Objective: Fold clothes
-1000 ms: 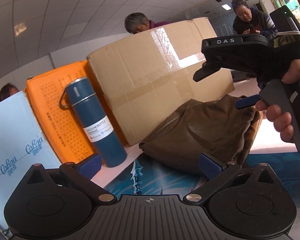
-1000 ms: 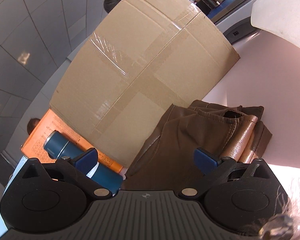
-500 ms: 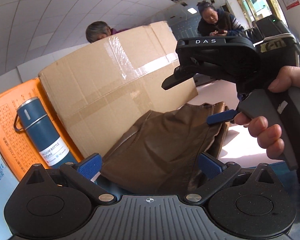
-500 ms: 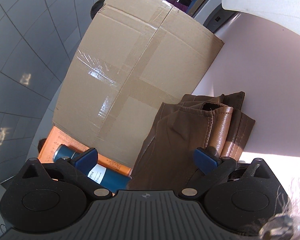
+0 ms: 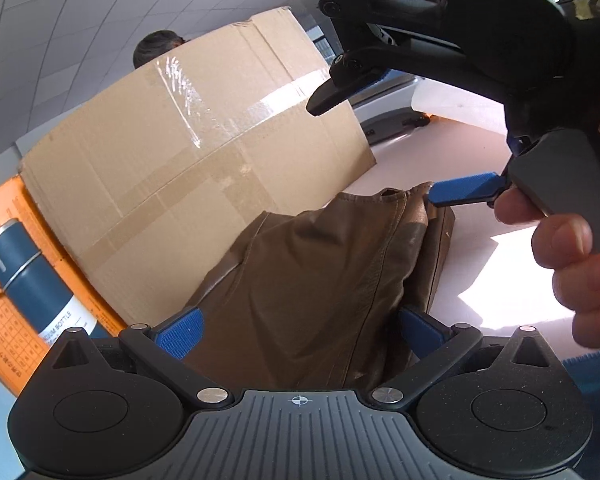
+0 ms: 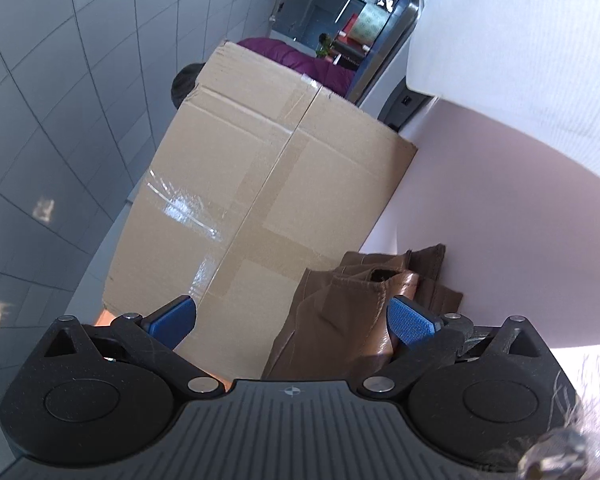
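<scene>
Lying folded on the pale table (image 5: 400, 160), the brown garment (image 5: 320, 280) sits w/ its left edge against the taped cardboard box (image 5: 188, 152); leathery sheen, stacked layers showing at the far right corner. Long axis runs near-to-far, roughly along both grippers' line of sight.

Left gripper (image 5: 298, 330) is nearer: garment fills the gap btwn its blue pads, near end dead ahead and just below. Jaws spread wide, pinching nothing. Whether the pads touch cloth, can't tell.

Right gripper (image 6: 292, 320) is also spread, nothing held. In its own view the garment (image 6: 340, 312) lies right of centre, its right pad (image 6: 410, 326) over the cloth, left pad in front of the box (image 6: 260, 184). From the left wrist view, one blue fingertip (image 5: 466, 189) hangs just beside the far right corner where the layered hems show.

Judgement: fold looks mostly done; next move prob. turns on that far right corner, and the right gripper is the one nearer it, while the left covers the near end.

Outward: blue vacuum bottle (image 5: 24, 276) stands far left against an orange crate (image 5: 8, 312), well apart from the garment. Person's head (image 5: 156, 46) behind the box.
</scene>
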### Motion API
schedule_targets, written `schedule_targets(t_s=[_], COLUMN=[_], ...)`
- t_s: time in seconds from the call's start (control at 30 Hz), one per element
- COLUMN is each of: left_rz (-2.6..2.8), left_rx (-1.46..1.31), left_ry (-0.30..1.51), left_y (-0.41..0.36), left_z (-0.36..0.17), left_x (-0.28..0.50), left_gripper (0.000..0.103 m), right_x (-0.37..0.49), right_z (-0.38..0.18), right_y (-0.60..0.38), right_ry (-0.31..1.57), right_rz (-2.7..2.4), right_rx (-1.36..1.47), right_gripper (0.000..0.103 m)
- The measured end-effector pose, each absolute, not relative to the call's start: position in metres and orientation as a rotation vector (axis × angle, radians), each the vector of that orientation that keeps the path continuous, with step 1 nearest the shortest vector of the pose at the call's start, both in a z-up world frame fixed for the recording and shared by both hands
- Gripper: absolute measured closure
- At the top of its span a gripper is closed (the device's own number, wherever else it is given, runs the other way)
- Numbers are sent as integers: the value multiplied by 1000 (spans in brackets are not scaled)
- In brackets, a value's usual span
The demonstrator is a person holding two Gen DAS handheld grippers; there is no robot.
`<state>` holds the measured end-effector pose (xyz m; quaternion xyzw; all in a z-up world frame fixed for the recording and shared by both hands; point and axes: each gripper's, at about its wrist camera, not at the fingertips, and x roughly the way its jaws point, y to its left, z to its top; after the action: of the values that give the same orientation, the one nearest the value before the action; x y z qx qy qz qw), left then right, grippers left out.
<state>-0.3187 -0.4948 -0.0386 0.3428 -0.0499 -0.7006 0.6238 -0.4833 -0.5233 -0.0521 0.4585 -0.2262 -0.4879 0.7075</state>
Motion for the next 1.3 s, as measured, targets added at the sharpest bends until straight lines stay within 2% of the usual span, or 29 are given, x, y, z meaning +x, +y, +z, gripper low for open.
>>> schedule_targets(t_s=[0.13,0.3,0.37,0.4,0.43,0.5,0.63,0.7,0.97,1.1,1.17,1.23,1.27,1.3], left_rz=[-1563,-1487,-1499,-1509,-1518,-1521,-1426,-1389,-1367,-1423,-1438,-1415,-1405,-1403], left_rx=[794,714,650,607,565,450,265,196,-45,-156,-216,-270,-291,-305], left_ry=[-76,94,162,197,232,303,338,380,631,701,737,794,819,839], left_y=[-520,-545,-545,-544,-543,-537,-514,-505,-487,-487,-489,-495,-499,-503], left_z=[-43,-39,-33,-30,-27,-19,-7,-5,-25,-26,-29,-36,-39,-42], left_x=[-329,-312,-300,-292,-284,-266,-231,-211,-145,-131,-123,-113,-109,-106], left_gripper=[0,2,18,34,55,72,76,83,88,87,84,71,67,62], right_x=[-488,-489,-489,-489,-489,-489,-488,-486,-453,-444,-442,-436,-431,-424], right_z=[-52,-54,-55,-55,-55,-55,-56,-57,-57,-62,-67,-66,-64,-63], right_y=[-519,-523,-523,-522,-522,-521,-523,-526,-546,-561,-574,-583,-588,-592], right_ry=[-524,-509,-510,-509,-502,-487,-447,-418,-199,-270,-337,-333,-317,-287], right_rz=[-1153,-1159,-1165,-1173,-1185,-1206,-1235,-1240,-1162,-990,-923,-916,-920,-927], right_rx=[993,1012,1018,1019,1019,1021,1033,1039,1001,1082,1158,1179,1181,1173], right_gripper=[0,0,0,0,0,0,0,0,0,0,0,2,6,18])
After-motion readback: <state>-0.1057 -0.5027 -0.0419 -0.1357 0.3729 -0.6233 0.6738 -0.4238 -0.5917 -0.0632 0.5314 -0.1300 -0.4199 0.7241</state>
